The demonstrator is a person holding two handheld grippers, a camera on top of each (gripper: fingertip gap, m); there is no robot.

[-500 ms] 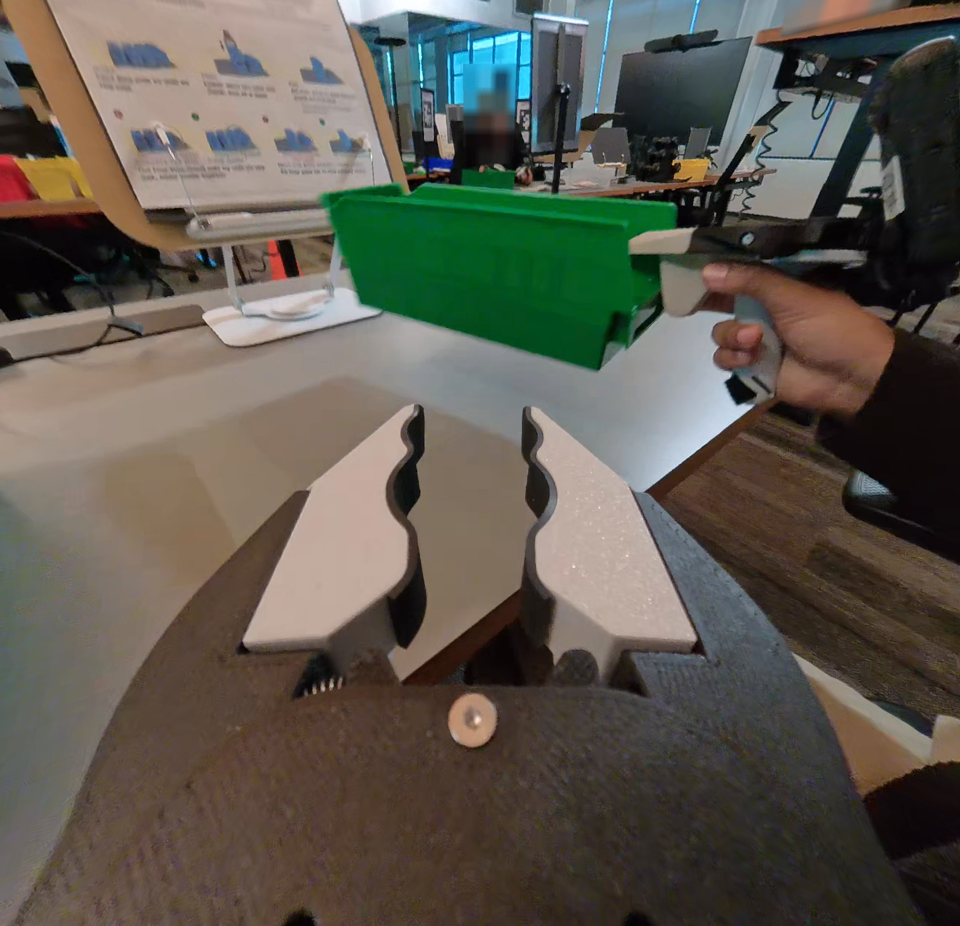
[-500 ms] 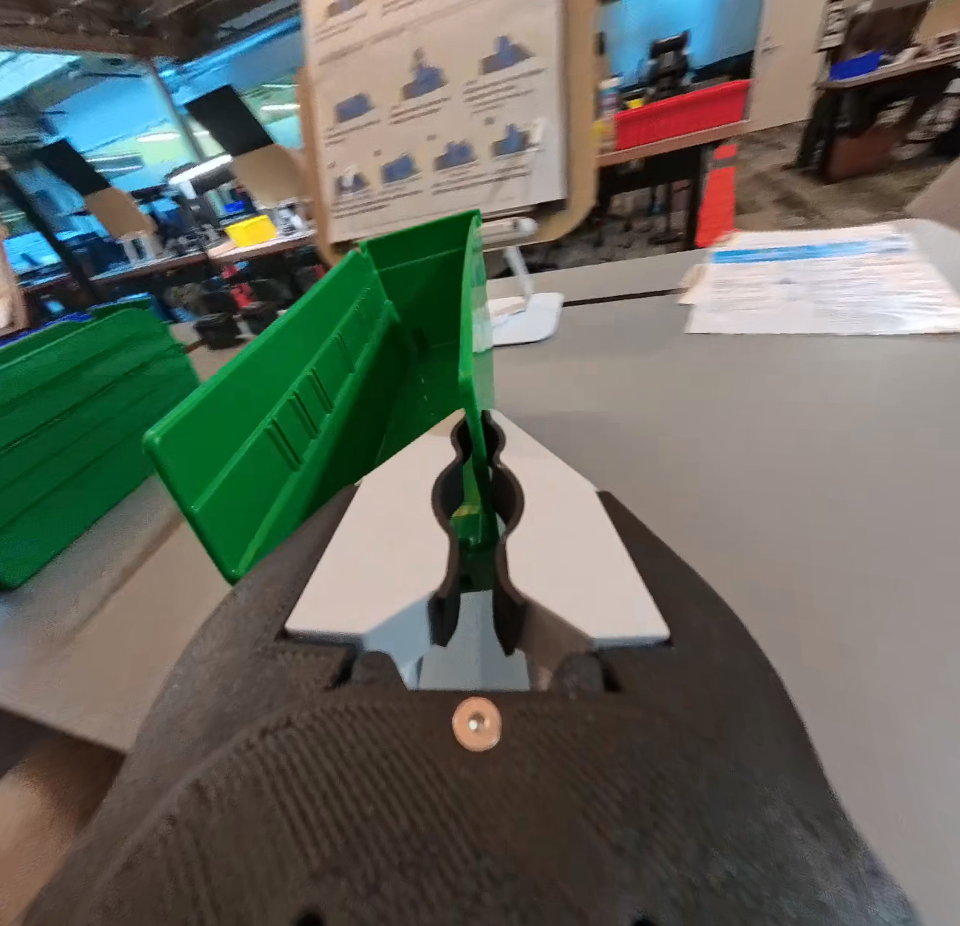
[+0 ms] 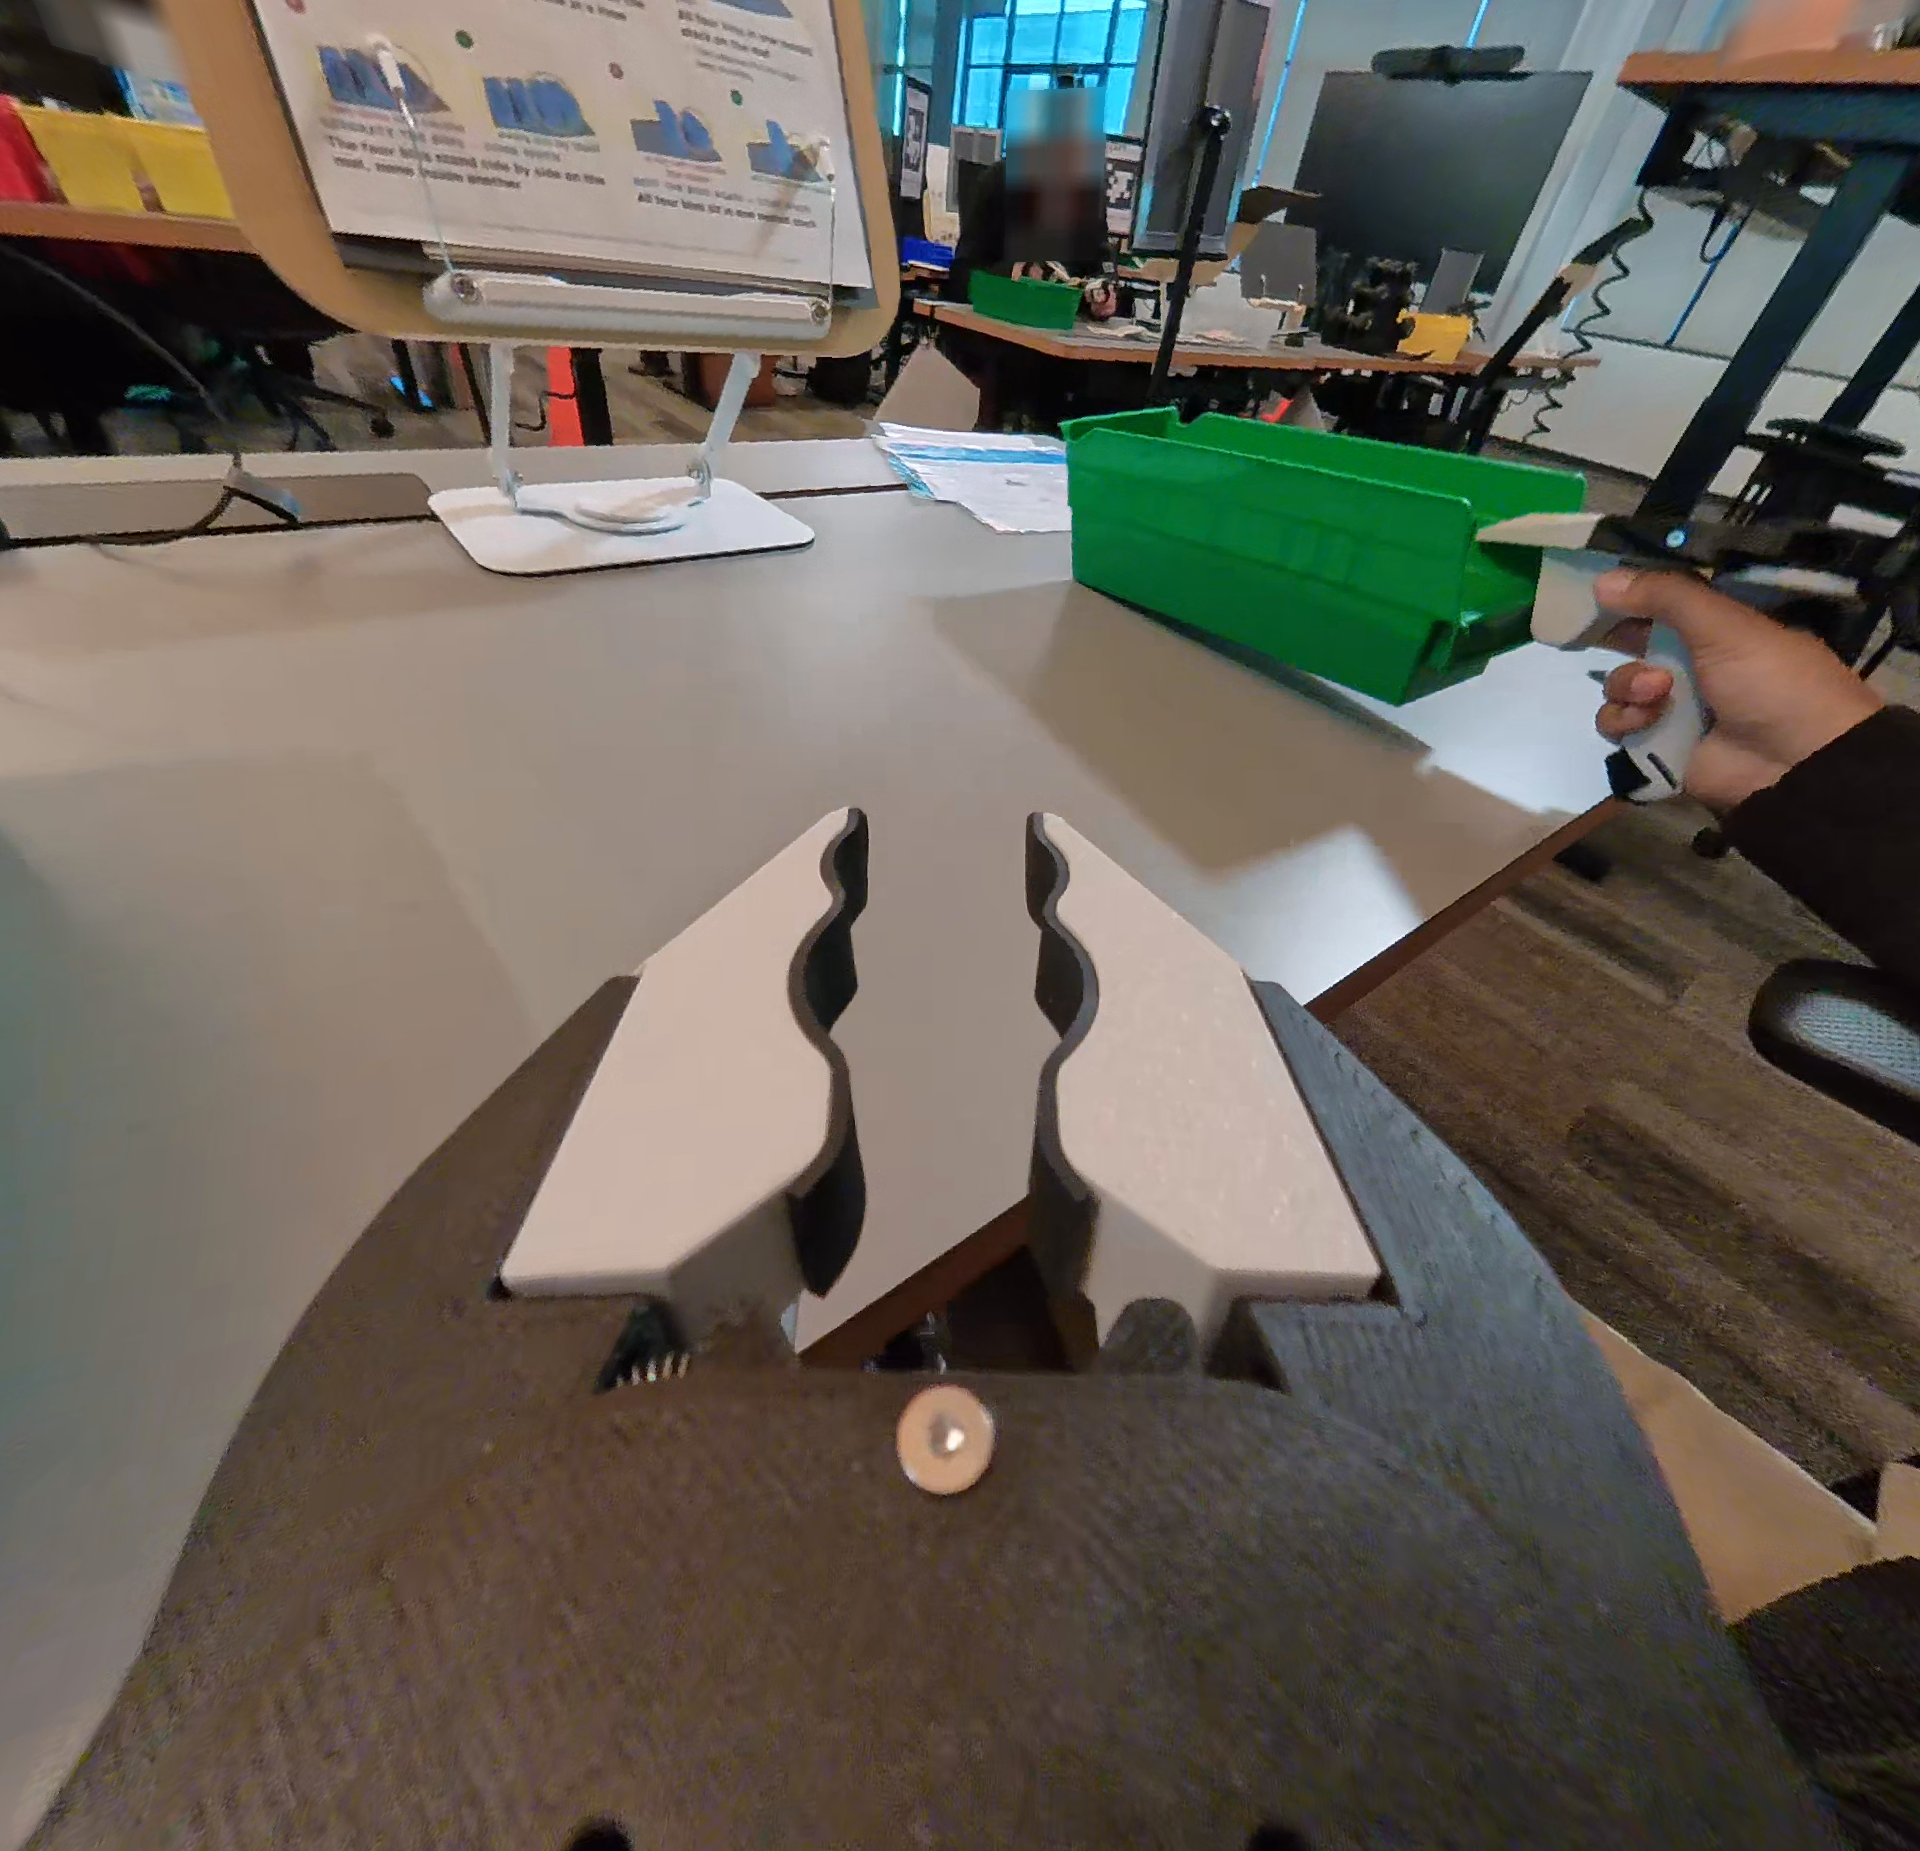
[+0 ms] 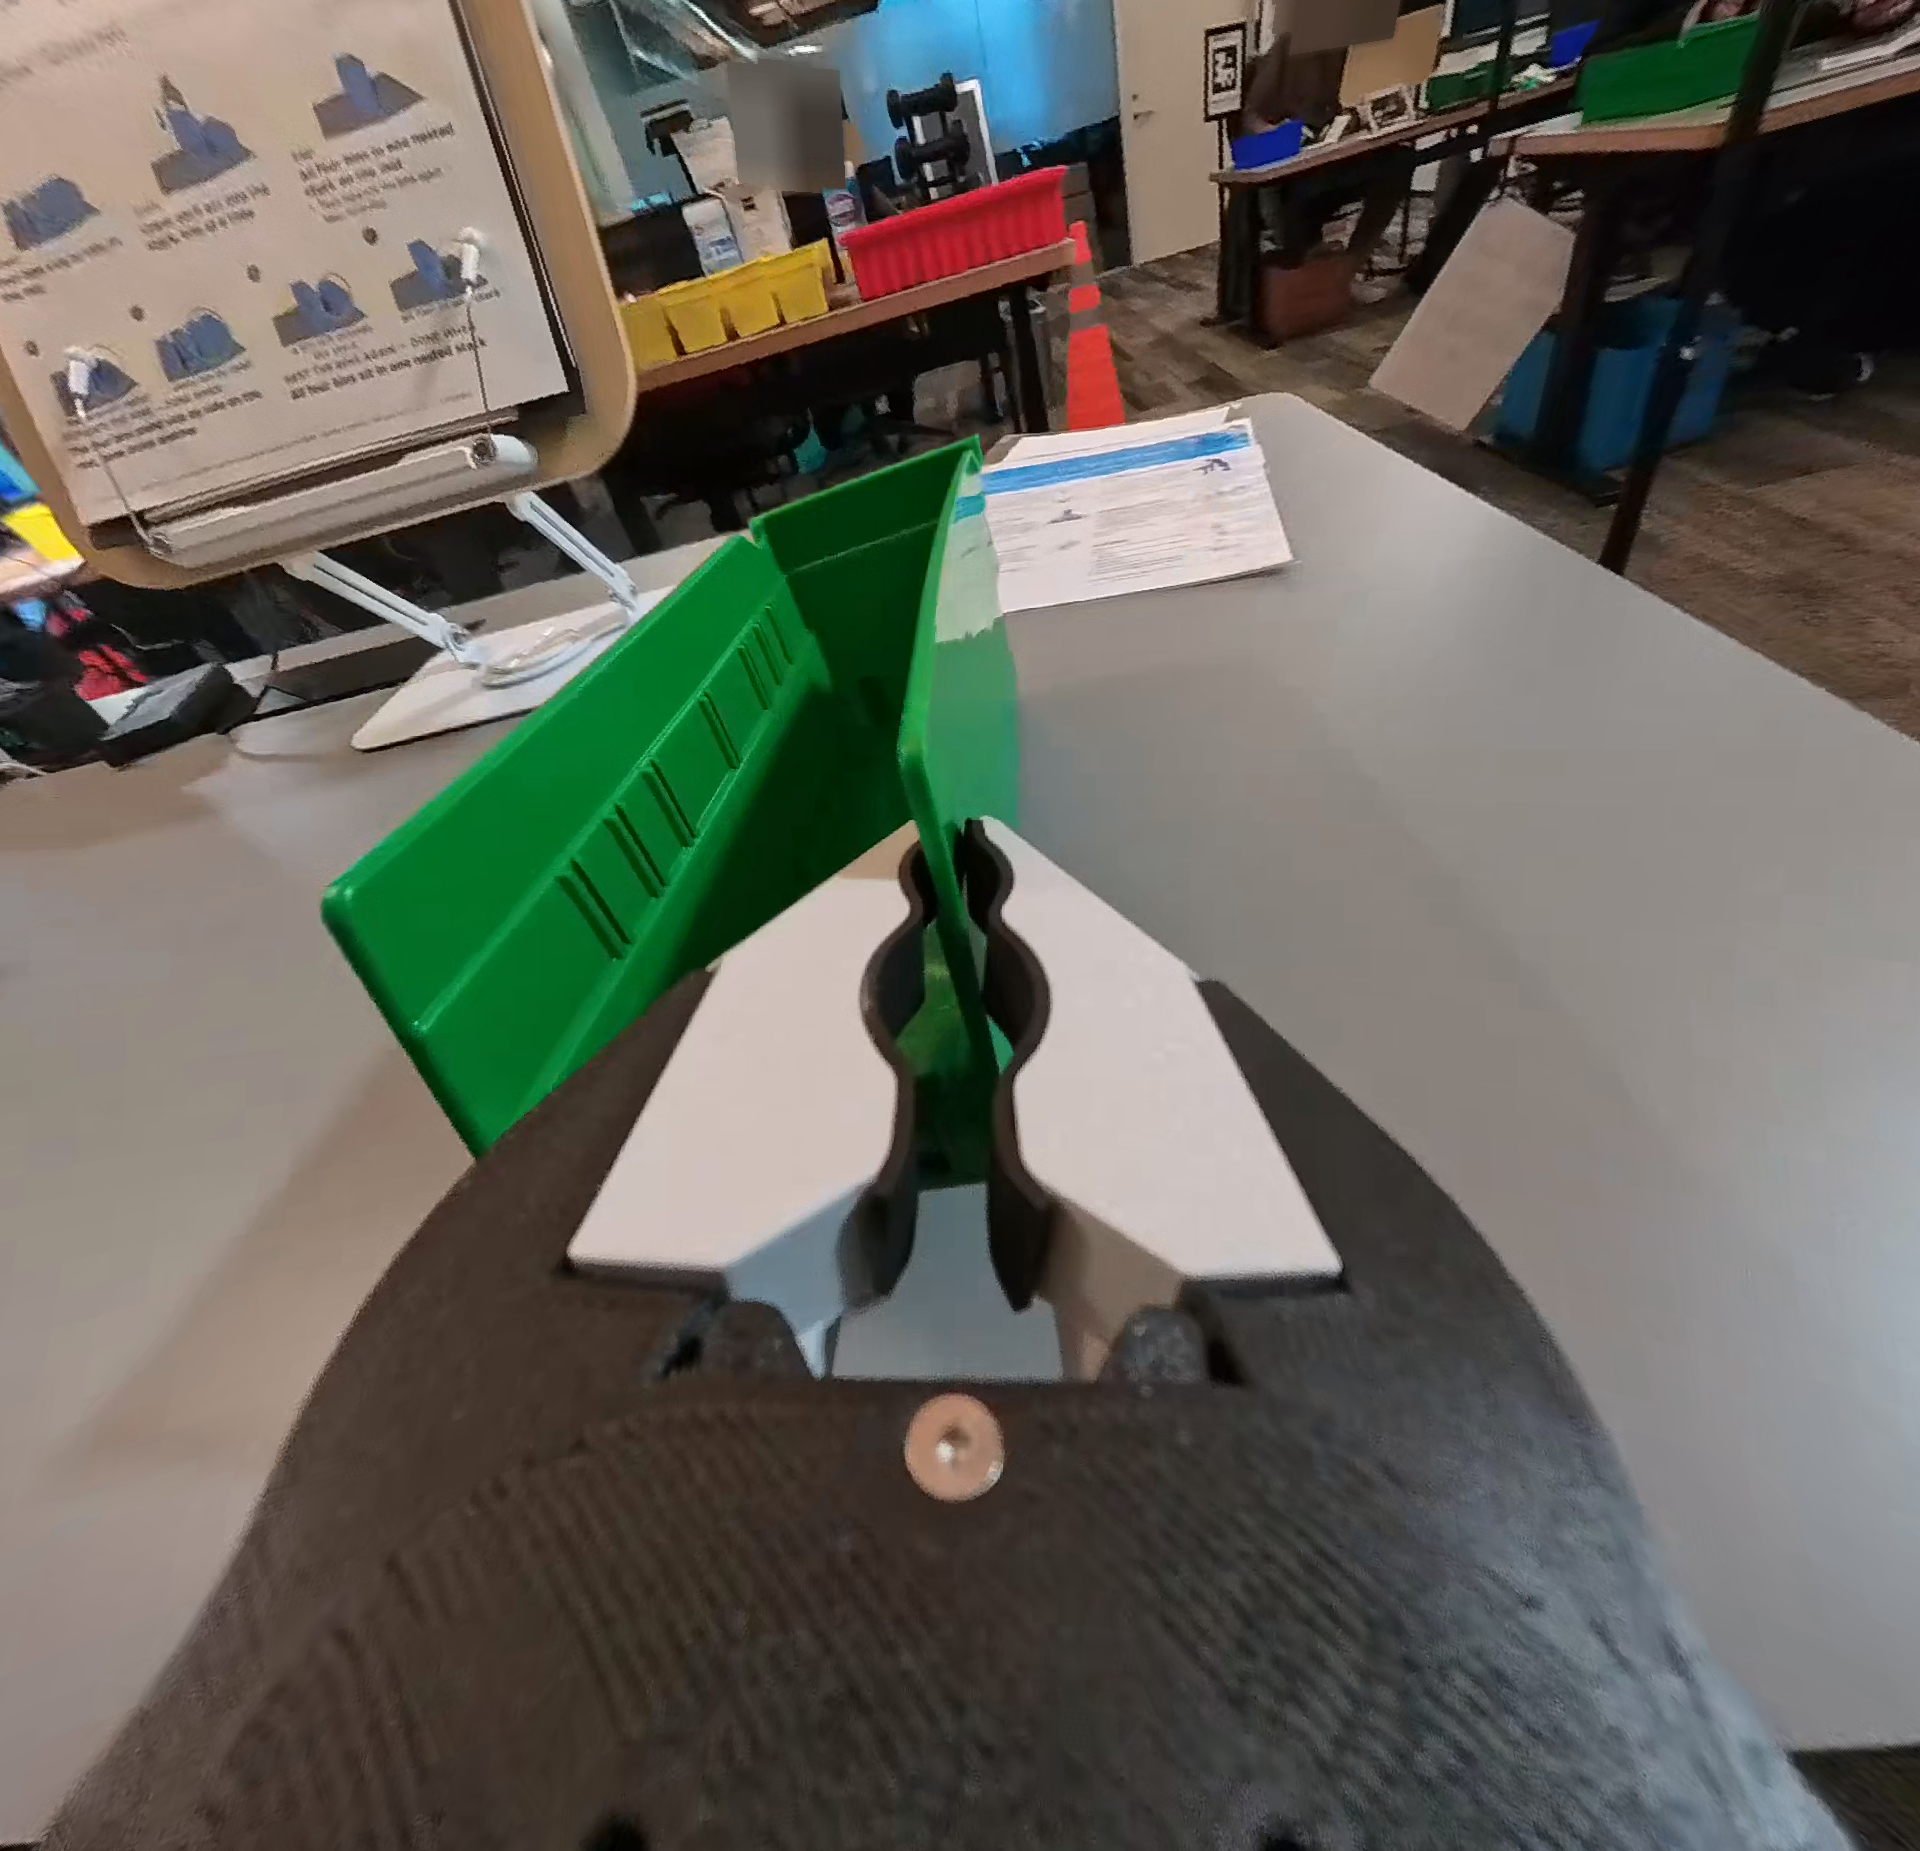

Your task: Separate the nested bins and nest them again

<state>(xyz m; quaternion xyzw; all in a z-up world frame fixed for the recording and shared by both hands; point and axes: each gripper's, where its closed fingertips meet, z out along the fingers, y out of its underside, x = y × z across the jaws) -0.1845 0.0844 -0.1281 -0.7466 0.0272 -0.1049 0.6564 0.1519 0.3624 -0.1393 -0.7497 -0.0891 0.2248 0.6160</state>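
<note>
Your right tool (image 4: 951, 845) is clenched on the thin side wall of a green bin (image 4: 634, 825), the wall running edge-on between the 2 pads. In the left wrist view you see the same bin (image 3: 1278, 544) from the side, out toward the right end of the worktop (image 3: 540, 762). Its far end sits low near the surface and its near end is raised by your right hand (image 3: 1745, 700); whether the far corner touches the worktop cannot be told. The bin is tilted, not flat.

Your left tool (image 3: 945, 825) is released, with a clear gap between its fingers and nothing in them. It hovers over bare worktop near the front edge, well apart from the bin.

Progress, as a judgement: the side view shows a stepped lower edge on the bin, which may be a 2nd bin nested under the 1st or only the moulding; the pictures do not settle it. No other bin shows on this worktop in either view. So you cannot say whether separation is done. If this is 1 bin lifted out, the step in hand is setting it down apart; the re-nesting is all still ahead.

Other items: an instruction board on a white stand (image 3: 623, 523) at the back of the worktop, and printed sheets (image 4: 1132, 513) lying flat beyond the bin.

Risk: a 1-wall grip on a tilted bin lets it swing.
</note>
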